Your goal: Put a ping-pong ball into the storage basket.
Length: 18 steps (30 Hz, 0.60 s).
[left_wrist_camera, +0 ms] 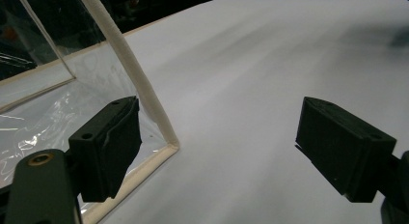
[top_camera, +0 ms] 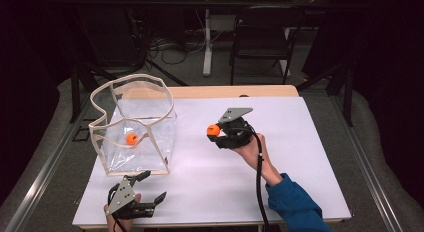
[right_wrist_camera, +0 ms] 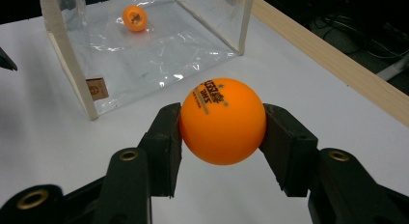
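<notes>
Your left tongs [top_camera: 151,187] gape empty beside the clear bag [top_camera: 150,142], which holds one orange ping-pong ball [top_camera: 132,138]. Your right tongs [right_wrist_camera: 221,125] pinch a second, printed orange ball [right_wrist_camera: 223,120] above the desk [top_camera: 300,157].

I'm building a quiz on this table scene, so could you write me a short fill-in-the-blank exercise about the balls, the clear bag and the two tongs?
1. The right tongs are shut on an orange ping-pong ball printed with black ____.
2. A second orange ping-pong ball lies inside the clear plastic bag with cream trim, which stands on the ____ table top.
3. The left tongs, near the bag's corner, are ____ and hold nothing.

Missing words: lettering; white; open
</notes>
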Motion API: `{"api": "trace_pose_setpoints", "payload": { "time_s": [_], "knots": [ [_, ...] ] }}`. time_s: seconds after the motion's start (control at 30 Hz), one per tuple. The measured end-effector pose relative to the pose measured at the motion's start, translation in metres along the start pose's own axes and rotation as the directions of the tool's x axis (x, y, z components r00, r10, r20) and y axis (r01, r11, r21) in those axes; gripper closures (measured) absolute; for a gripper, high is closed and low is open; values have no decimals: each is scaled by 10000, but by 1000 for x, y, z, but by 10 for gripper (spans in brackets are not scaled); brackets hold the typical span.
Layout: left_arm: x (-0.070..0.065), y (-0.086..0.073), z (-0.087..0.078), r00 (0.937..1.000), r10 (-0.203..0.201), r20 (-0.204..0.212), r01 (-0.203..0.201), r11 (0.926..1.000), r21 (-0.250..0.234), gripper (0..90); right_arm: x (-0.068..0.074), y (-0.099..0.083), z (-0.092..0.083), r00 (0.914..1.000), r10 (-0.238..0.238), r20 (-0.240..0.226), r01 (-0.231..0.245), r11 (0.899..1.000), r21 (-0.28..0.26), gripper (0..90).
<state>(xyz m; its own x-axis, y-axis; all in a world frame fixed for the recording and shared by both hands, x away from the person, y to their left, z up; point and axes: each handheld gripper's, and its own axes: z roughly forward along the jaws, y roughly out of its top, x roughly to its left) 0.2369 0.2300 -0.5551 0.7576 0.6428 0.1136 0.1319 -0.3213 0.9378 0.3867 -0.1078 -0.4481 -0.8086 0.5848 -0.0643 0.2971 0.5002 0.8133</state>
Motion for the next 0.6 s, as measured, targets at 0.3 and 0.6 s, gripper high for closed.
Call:
{"api": "trace_pose_setpoints", "payload": {
  "time_s": [0.3,0.6],
  "knots": [
    [0,0,0,10000,-8,7,8,10000,-1,158,-4,8,-1,10000,26,-11,-26,9999,-134,510],
    [0,0,0,10000,6,13,-6,10000,-3,158,-6,12,0,10000,-6,-17,6,9998,-202,510]
  ]
}}
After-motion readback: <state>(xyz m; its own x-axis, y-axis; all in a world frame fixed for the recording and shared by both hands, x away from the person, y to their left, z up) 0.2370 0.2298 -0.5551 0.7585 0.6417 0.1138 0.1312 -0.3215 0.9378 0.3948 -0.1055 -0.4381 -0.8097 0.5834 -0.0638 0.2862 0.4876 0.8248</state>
